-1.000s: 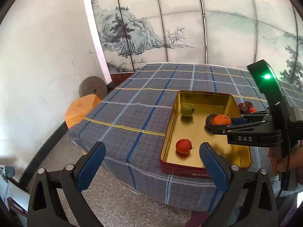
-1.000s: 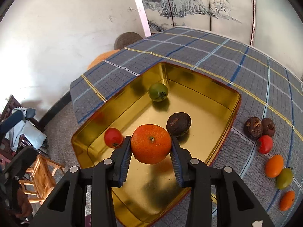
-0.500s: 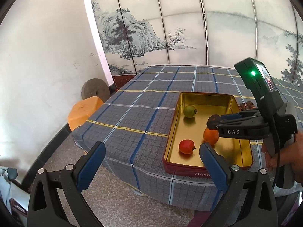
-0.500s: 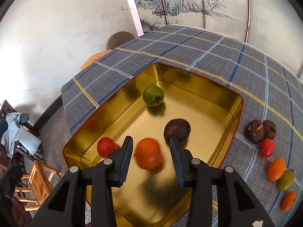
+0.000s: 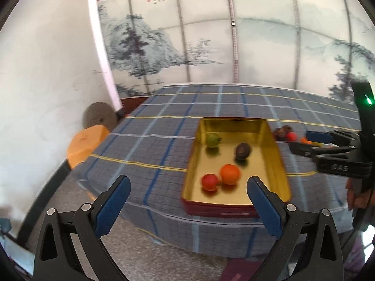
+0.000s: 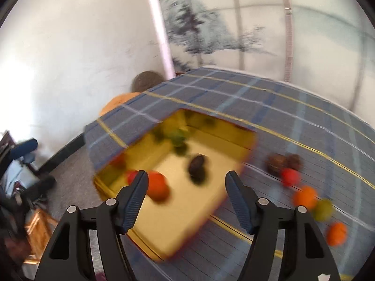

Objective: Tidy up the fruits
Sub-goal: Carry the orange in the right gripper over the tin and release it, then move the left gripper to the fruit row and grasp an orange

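While the orange (image 5: pixel 230 174) lies in the gold tin (image 5: pixel 276 157), the right claw (image 6: pixel 186 195) is opening, empty; left claw (image 5: pixel 188 201) spread

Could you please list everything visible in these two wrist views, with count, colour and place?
tin tray: one, gold inside, dark red outside, on the table.
orange fruit: one, orange, in the tray's near end, beside the red fruit.
red fruit: one, red, in the tray, near corner.
green fruit: one, green, in the tray's far end.
dark brown fruit: one, mid-tray.
loose fruits: about six, brown, red, orange, green, on the cloth outside the tray.
tablecloth: one, blue-grey plaid.
painted screen: behind the table.
orange stool: on the floor, beside a round stone.
left gripper: jaws open, empty.
right gripper: jaws opening, empty.
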{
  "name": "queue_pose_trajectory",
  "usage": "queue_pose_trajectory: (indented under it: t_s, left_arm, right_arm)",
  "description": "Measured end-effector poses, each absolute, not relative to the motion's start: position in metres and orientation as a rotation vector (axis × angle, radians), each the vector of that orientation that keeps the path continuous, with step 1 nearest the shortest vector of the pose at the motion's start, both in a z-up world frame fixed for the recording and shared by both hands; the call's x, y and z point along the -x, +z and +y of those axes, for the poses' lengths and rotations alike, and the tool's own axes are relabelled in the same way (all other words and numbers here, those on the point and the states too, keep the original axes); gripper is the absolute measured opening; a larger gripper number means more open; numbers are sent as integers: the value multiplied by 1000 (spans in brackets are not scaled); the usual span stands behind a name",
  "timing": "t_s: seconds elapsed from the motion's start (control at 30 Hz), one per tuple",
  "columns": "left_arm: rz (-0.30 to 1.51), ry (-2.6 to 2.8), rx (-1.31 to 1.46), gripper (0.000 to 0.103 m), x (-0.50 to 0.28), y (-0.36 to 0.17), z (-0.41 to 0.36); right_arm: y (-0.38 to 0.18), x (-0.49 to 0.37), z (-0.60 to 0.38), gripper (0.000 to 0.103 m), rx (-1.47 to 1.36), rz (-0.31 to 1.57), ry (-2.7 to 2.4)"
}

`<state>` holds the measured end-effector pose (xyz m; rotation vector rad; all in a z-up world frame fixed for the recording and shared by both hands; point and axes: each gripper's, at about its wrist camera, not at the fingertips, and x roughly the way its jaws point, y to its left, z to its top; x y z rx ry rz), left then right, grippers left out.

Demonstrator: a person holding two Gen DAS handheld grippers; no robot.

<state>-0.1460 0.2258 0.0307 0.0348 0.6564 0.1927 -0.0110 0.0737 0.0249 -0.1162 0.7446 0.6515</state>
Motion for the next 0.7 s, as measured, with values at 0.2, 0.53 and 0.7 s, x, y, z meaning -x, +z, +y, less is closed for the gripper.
queue_pose_trajectory:
  t_s: [0.2,0.53,0.7]
  left_arm:
    - [647,48,-60,99,141,43,193]
    - [689,-229,-176,99,93,54,100]
    - [748,-356,-202,97,47,44,60]
  right_arm:
    - [13,14,-71,65,14,751,346]
    - [-2,-1,-229,79,-87,773,-1]
    - [-18,-17,-254,79,-114,815,-18]
